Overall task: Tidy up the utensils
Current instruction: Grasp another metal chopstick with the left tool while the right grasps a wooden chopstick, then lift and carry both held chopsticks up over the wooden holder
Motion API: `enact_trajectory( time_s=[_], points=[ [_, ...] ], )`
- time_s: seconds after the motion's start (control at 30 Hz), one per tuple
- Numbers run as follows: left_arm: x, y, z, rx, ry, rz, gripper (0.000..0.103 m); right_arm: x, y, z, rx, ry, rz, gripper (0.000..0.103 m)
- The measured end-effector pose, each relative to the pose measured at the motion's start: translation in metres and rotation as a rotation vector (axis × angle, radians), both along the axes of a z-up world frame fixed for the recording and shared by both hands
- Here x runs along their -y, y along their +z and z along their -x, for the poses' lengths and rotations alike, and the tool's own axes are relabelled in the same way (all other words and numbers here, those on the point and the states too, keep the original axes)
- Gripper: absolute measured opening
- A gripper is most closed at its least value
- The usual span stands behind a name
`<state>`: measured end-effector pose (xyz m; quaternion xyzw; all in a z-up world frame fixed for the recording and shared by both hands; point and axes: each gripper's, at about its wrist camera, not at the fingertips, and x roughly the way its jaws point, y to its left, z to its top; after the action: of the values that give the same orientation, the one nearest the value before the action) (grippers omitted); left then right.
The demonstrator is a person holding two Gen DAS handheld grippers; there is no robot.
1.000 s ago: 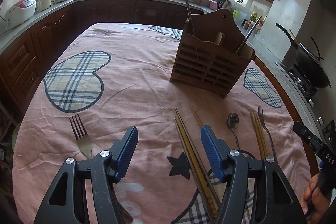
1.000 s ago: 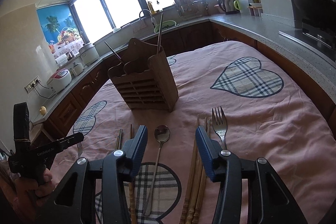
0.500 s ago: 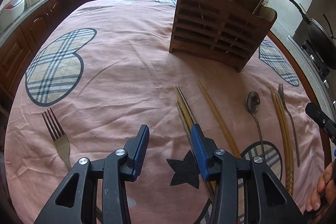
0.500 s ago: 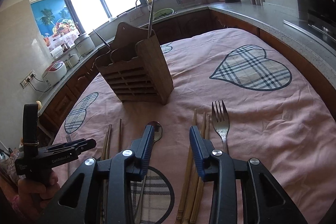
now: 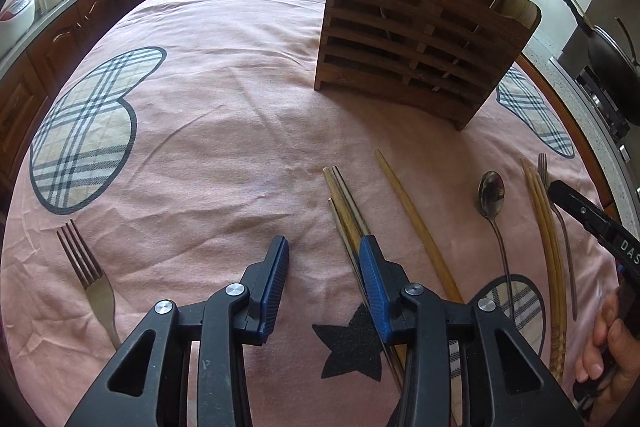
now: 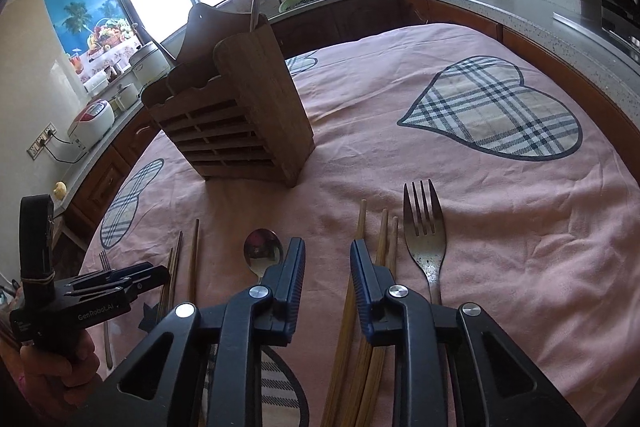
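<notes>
Pink cloth [image 5: 224, 131] carries my utensils. Both the left gripper [image 5: 324, 259] and right gripper [image 6: 326, 261] have been narrowing, nothing clamped; dark chopsticks [image 5: 344, 203] at one o'clock, slatted wooden holder [image 5: 420, 39] beyond.

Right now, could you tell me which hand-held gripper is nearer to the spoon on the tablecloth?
Right. The right hand-held gripper has one finger beside the spoon bowl. The left hand-held gripper sits over the dark chopsticks, with a lone chopstick lying between it and the spoon.

Utensil holder [image 5: 420, 39] behind row on tablecloth [image 5: 224, 131]: fork [image 5: 86, 267] far left, chopsticks [image 5: 348, 211], spoon [image 5: 493, 199] right.
</notes>
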<state>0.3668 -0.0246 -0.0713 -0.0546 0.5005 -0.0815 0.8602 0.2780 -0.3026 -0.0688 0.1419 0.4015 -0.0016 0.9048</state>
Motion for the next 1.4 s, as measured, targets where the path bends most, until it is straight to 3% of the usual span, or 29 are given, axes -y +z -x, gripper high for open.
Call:
enact_trajectory(
  time_s=[0.1,0.33,0.53,0.6,0.67,0.77,1.0,1.4],
  points=[
    [-0.005,0.000,0.000,-0.009,-0.002,0.013,0.030,0.002,-0.005,-0.008,-0.018,-0.001,0.007,0.022],
    [0.003,0.000,-0.007,-0.009,-0.031,-0.043,0.028,0.005,-0.022,-0.030,-0.076,0.009,0.011,0.021],
    [0.012,-0.002,-0.016,0.003,-0.054,-0.104,0.012,0.005,-0.024,-0.042,-0.098,0.023,0.025,0.020],
    [0.013,-0.002,-0.017,0.005,-0.061,-0.103,0.009,0.003,-0.024,-0.045,-0.106,0.031,0.049,0.017],
    [0.010,-0.002,-0.018,0.000,-0.056,-0.087,0.006,0.003,-0.024,-0.047,-0.114,0.029,0.076,0.007],
    [0.005,-0.001,-0.017,-0.009,-0.045,-0.059,0.003,0.004,-0.023,-0.046,-0.115,0.028,0.063,0.006],
    [-0.004,0.018,0.002,0.019,-0.038,0.003,0.002,-0.005,-0.001,-0.032,-0.060,0.041,0.052,0.006],
    [-0.026,0.085,0.054,0.153,-0.022,0.088,0.002,-0.018,0.061,0.004,0.086,0.047,0.036,0.005]
  ],
)
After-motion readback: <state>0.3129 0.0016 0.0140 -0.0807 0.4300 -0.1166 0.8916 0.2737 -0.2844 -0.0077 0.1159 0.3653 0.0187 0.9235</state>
